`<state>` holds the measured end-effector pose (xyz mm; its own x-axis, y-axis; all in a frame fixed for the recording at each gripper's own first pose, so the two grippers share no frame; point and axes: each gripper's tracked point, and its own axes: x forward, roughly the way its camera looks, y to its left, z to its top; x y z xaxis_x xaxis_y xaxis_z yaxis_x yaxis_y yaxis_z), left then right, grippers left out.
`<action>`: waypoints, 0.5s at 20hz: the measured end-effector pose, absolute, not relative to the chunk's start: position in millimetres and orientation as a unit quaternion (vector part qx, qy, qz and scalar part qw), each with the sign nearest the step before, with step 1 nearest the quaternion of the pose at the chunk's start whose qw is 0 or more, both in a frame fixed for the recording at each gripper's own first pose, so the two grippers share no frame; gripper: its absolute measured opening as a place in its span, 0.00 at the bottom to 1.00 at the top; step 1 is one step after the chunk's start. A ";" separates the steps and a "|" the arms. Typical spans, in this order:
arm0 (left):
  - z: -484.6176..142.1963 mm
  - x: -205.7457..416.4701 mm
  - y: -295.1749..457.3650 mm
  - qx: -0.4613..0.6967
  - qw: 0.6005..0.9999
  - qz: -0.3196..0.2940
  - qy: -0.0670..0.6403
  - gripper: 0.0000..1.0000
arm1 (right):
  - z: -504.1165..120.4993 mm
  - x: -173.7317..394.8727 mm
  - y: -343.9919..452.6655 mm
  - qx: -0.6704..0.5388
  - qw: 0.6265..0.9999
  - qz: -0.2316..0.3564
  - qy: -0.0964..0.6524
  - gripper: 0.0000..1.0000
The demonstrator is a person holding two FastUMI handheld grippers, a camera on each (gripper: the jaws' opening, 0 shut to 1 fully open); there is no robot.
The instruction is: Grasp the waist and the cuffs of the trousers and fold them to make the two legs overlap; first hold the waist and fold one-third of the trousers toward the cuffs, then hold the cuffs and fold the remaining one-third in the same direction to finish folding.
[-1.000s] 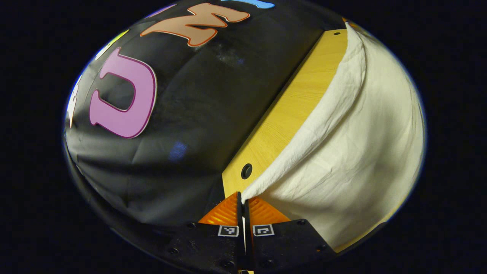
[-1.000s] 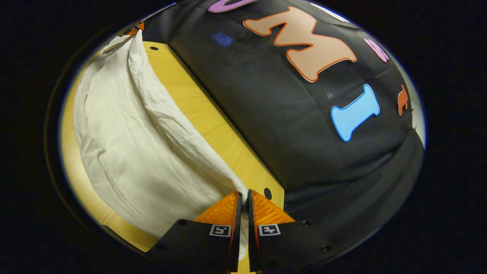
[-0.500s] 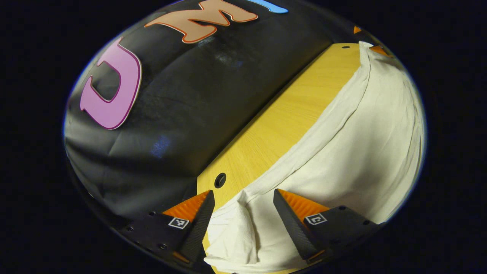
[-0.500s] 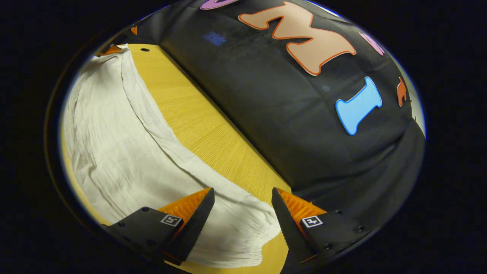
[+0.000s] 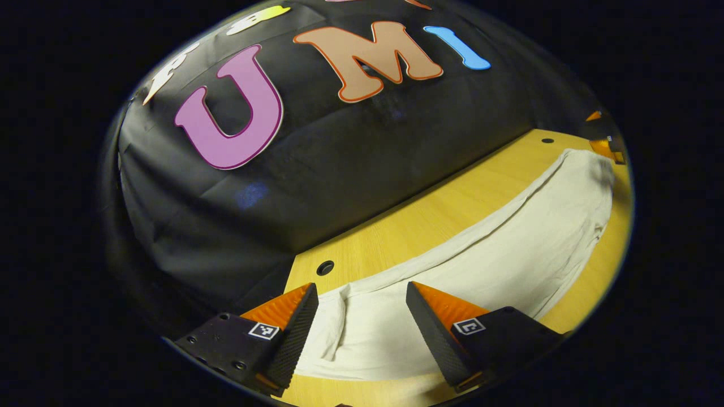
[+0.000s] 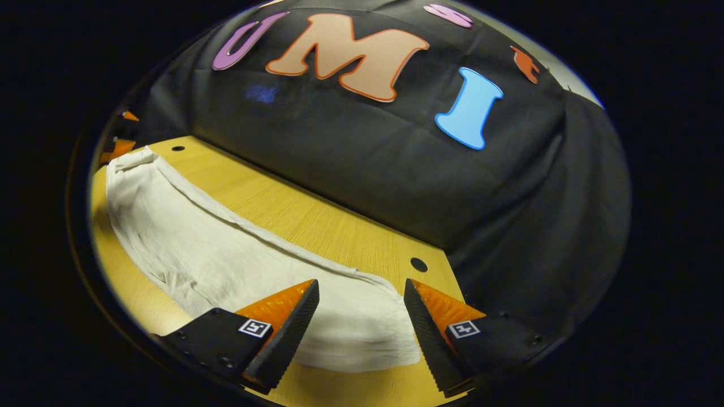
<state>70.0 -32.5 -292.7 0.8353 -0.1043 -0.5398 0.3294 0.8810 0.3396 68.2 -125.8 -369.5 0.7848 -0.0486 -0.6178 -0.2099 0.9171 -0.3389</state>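
Note:
Cream trousers (image 5: pixel 509 254) lie flat in a long band across the yellow wooden table (image 5: pixel 430 220). My left gripper (image 5: pixel 362 288) hangs open just above one end of the band, nothing between its fingers. In the right gripper view the same trousers (image 6: pixel 215 254) stretch away to the left, and my right gripper (image 6: pixel 361 282) stands open over the other, slightly gathered end. Each view catches the other gripper far off at the opposite end of the cloth: the right gripper (image 5: pixel 608 150) and the left gripper (image 6: pixel 119 150).
The booth's black cloth wall (image 5: pixel 339 169) rises close behind the table's back edge. Small round holes sit in the tabletop near the corners (image 5: pixel 325 267) (image 6: pixel 418 264). A strip of bare table (image 6: pixel 294 215) runs between the trousers and the wall.
Both grippers were shut on the trousers' lifted far edge a second ago. They opened and let go, then drew back, and the cloth now lies flat on the table.

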 end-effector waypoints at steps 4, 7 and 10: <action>-282.3 53.2 -44.7 0.185 0.940 -0.108 0.264 0.96 | -372.3 49.5 -159.1 -0.162 0.925 0.011 0.343 0.98; -276.7 41.0 -50.2 0.171 0.943 -0.109 0.263 0.96 | -379.7 41.5 -181.1 -0.144 0.922 -0.008 0.359 0.98; -273.8 36.2 -45.6 0.175 0.944 -0.096 0.264 0.96 | -389.3 35.4 -202.2 -0.111 0.921 -0.037 0.373 0.98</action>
